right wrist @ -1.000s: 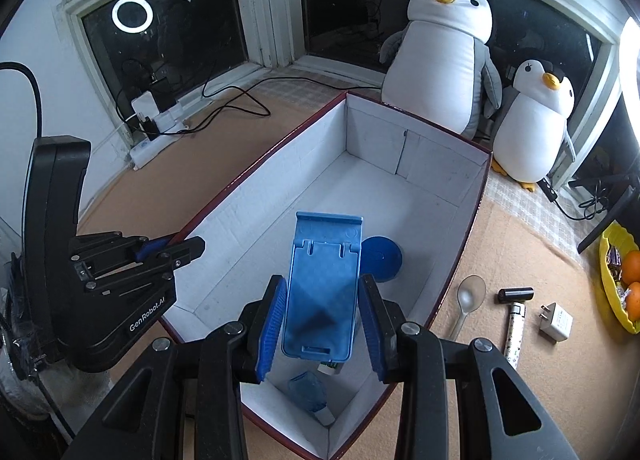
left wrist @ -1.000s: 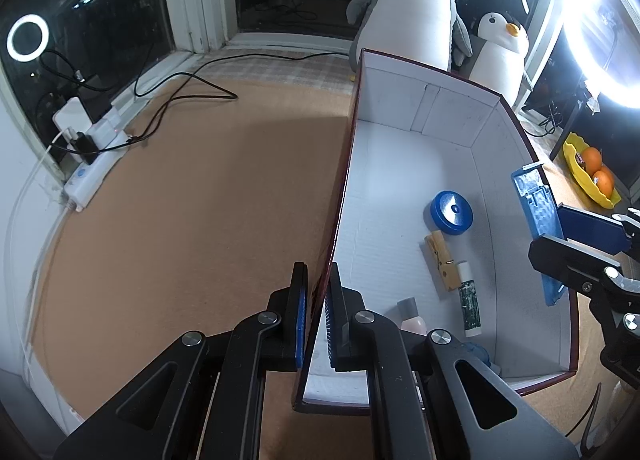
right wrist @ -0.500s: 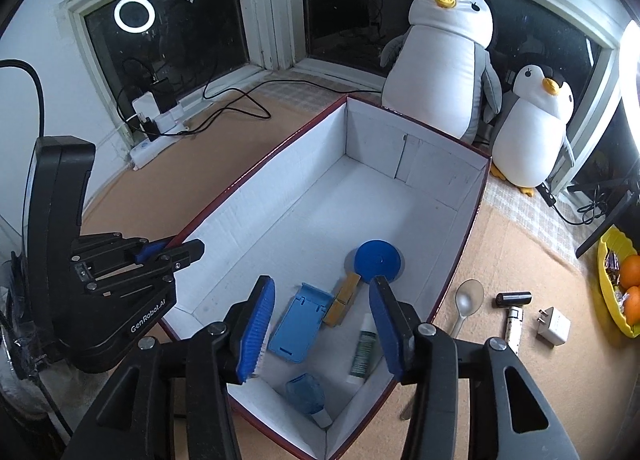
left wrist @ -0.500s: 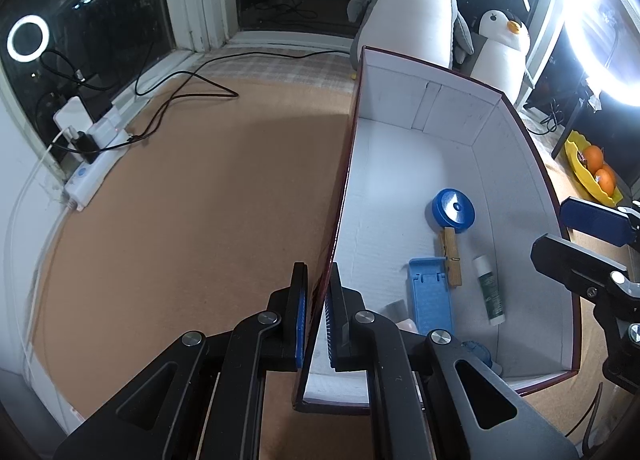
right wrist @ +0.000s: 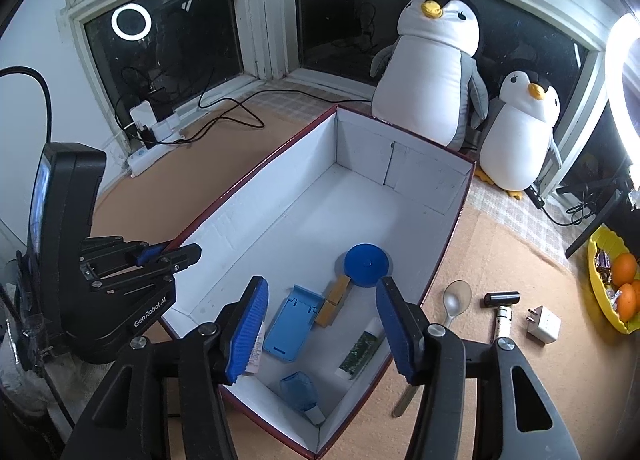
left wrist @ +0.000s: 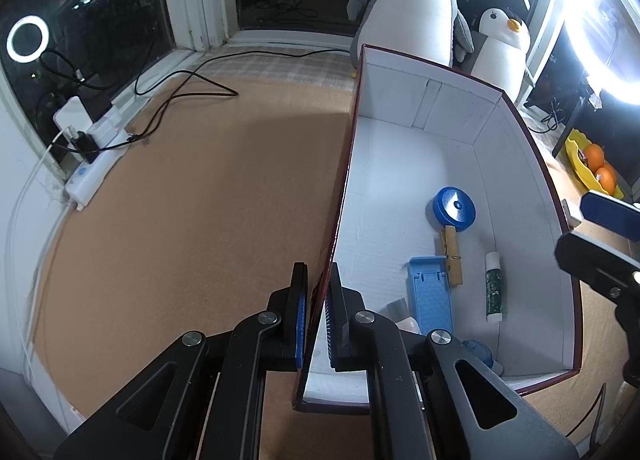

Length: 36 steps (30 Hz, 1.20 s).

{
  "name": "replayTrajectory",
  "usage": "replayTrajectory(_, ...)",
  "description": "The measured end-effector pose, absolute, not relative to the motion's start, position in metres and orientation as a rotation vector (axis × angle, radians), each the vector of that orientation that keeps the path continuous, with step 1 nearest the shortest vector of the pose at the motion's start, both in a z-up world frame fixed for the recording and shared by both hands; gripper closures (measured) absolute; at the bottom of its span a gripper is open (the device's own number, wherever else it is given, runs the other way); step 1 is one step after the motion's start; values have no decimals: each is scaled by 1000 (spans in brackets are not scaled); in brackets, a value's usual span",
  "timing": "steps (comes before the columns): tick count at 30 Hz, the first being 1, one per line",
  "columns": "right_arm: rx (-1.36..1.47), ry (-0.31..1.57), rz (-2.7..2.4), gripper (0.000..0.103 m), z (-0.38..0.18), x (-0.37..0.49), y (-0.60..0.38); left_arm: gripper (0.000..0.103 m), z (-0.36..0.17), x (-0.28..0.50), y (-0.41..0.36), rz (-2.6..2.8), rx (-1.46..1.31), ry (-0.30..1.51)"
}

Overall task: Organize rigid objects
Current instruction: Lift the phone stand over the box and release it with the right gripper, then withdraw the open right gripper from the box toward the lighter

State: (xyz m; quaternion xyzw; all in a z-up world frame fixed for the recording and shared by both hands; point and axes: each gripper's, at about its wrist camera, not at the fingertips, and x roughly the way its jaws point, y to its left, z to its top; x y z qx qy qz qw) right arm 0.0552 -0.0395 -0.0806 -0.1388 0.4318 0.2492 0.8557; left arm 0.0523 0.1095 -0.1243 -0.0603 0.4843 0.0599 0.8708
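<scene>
— Right, where do the left tongs (left wrist: 316, 324) stand?

— Clamped narrow on the long side wall of the box (left wrist: 400, 164), one pad outside and one inside. The box is white within, dark red along the rim, and rests on the brown tabletop (left wrist: 180, 220).

— And the right tongs (right wrist: 320, 324)?

— Hanging above the near end of the box with the pads well apart; the jaws have just been opening, and nothing is gripped between them.

— So where is the blue phone stand (right wrist: 290, 324)?

— Flat on the box floor, just beside a wooden clothespin (right wrist: 332, 302), which reaches up to a round blue lid (right wrist: 366, 264). A white and green tube (right wrist: 360, 352) lies near the right wall, and a small blue-capped bottle (right wrist: 300, 392) sits in the near corner.

— Anything outside the box?

— A spoon (right wrist: 454, 302), a black-capped tube (right wrist: 502, 306) and a white plug adapter (right wrist: 542, 324) lie on the tabletop to the right. Two plush penguins (right wrist: 428, 72) stand behind the box by the window.
</scene>
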Motion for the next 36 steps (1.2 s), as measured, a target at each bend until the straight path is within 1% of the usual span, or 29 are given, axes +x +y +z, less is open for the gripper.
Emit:
replayTrajectory(14, -280, 886, 470, 48, -72, 50, -65, 96, -122, 55, 108, 130, -115, 1012)
replayTrajectory(27, -146, 930, 372, 48, -79, 54, -132, 96, -118, 56, 107, 135, -105, 1007)
replayTrajectory(32, -99, 916, 302, 48, -83, 57, -163, 96, -118, 56, 105, 138, -93, 1010)
replayTrajectory(36, -102, 904, 270, 41, -86, 56, -181, 96, -117, 57, 104, 139, -81, 1012)
